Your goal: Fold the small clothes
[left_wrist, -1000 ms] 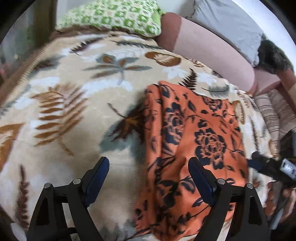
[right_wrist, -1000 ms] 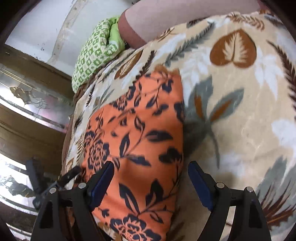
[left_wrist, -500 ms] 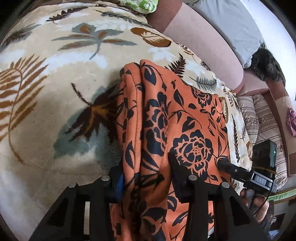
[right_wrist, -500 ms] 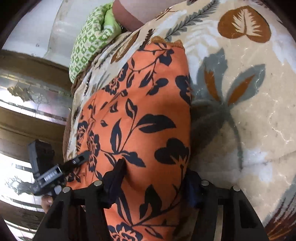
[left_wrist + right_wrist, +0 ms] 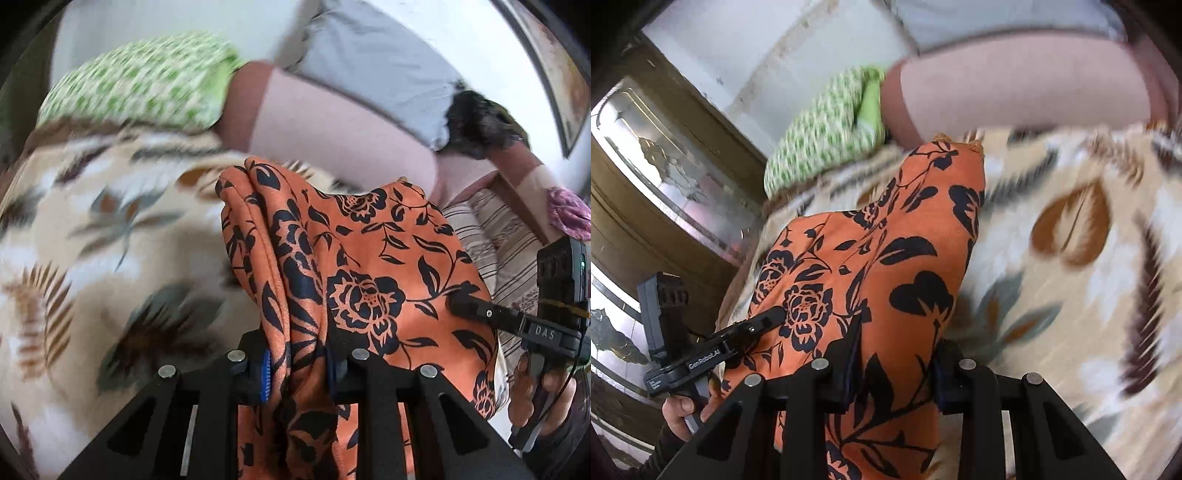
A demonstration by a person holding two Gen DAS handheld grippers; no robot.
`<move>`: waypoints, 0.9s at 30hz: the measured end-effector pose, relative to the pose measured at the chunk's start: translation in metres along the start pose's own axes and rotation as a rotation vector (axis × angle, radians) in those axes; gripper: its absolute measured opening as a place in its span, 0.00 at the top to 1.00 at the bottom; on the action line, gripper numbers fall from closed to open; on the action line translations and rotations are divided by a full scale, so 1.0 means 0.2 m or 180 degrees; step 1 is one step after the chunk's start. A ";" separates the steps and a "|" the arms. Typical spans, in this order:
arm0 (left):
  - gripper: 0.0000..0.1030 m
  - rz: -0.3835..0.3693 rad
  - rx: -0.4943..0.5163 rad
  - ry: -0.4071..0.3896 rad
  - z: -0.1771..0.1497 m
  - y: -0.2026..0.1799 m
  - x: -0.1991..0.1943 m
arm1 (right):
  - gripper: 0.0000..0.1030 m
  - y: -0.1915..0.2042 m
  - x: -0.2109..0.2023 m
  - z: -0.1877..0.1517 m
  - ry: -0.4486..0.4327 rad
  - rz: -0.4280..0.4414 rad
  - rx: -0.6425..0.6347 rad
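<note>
Leaf-print blanket (image 5: 110, 236), pink bolster (image 5: 332, 125), green pillow (image 5: 140, 85)

We read 2 markings. "DAS" stands in pale letters on the black body of the right gripper (image 5: 458, 306), seen from the left wrist. "GenRobot.AI" stands on the body of the left gripper (image 5: 774, 316), seen from the right wrist.

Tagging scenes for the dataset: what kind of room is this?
Most likely a home bedroom or sitting room. A leaf-print fleece blanket covers a bed or sofa, with a green patterned pillow and a pink bolster at its far end. An orange floral garment lies on it.
</note>
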State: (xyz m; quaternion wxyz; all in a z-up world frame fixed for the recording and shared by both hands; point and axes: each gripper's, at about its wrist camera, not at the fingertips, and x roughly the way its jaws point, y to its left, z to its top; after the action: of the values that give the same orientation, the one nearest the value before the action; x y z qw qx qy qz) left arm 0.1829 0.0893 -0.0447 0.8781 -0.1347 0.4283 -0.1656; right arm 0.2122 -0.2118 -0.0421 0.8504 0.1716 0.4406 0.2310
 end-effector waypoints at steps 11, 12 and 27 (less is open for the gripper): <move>0.73 0.0141 -0.0230 0.0613 -0.10 -0.10 0.60 | 0.62 -0.62 0.23 -0.10 0.0224 -0.0132 0.0393; 0.67 0.0234 -0.0303 0.0763 -0.14 -0.06 0.67 | 0.56 -0.67 0.29 -0.13 0.0335 -0.0246 0.0476; 0.46 0.0657 0.0148 0.0704 -0.32 -0.06 0.52 | 0.39 -0.59 0.18 -0.35 0.0440 0.0128 0.0569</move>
State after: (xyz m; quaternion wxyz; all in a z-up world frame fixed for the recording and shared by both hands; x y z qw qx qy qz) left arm 0.1899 0.0299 -0.1522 0.8407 -0.0504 0.5300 -0.0982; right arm 0.1999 -0.2846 -0.1629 0.7944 0.2393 0.5135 0.2191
